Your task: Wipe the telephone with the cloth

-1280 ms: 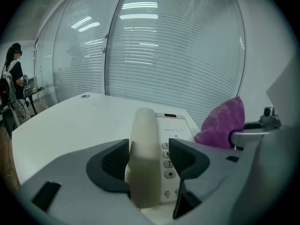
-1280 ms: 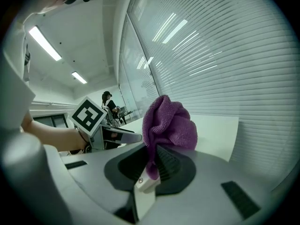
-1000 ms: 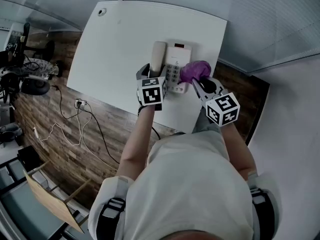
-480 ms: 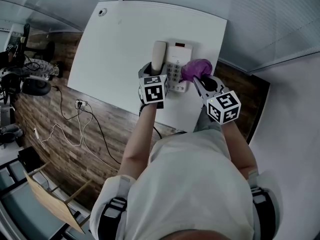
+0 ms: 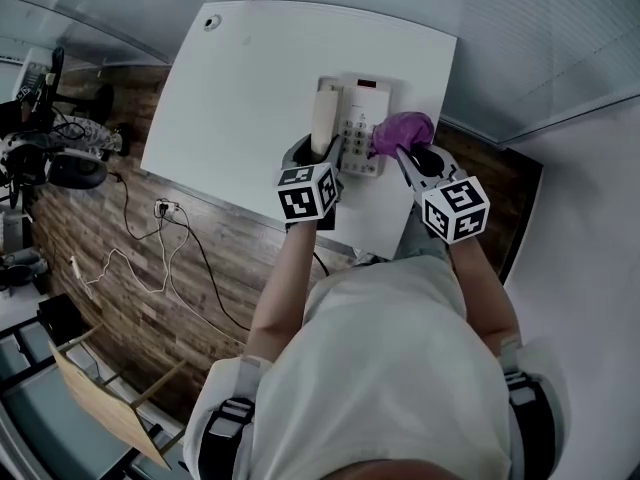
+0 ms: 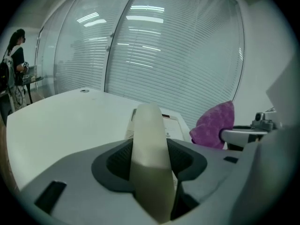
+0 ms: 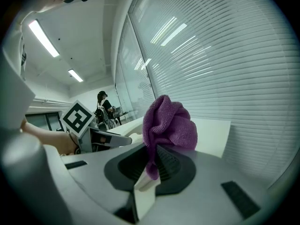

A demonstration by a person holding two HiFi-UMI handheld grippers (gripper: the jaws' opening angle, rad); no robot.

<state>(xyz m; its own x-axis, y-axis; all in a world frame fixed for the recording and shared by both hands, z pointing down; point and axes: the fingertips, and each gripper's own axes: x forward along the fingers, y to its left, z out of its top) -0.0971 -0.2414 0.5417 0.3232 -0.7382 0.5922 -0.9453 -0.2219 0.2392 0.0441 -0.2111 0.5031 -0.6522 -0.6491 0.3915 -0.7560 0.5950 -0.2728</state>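
Observation:
A beige telephone (image 5: 362,118) stands near the front of a white table (image 5: 250,78). Its handset (image 5: 322,116) lies along the phone's left side. My left gripper (image 5: 318,150) is shut on the handset's near end. In the left gripper view the handset (image 6: 149,144) fills the gap between the jaws of the left gripper (image 6: 150,157). My right gripper (image 5: 402,154) is shut on a bunched purple cloth (image 5: 402,131), which rests against the keypad's right edge. The cloth (image 7: 168,121) sticks up from the jaws of the right gripper (image 7: 152,165).
The table's front edge runs just under both grippers. Cables (image 5: 150,238) trail over the wood floor at the left. A glass wall with blinds (image 6: 178,55) stands behind the table. A person (image 6: 16,60) stands far off to the left.
Little differs. Both grippers stay at the phone. The cloth sits slightly farther along the phone's right side, and the left gripper has edged forward along the handset.

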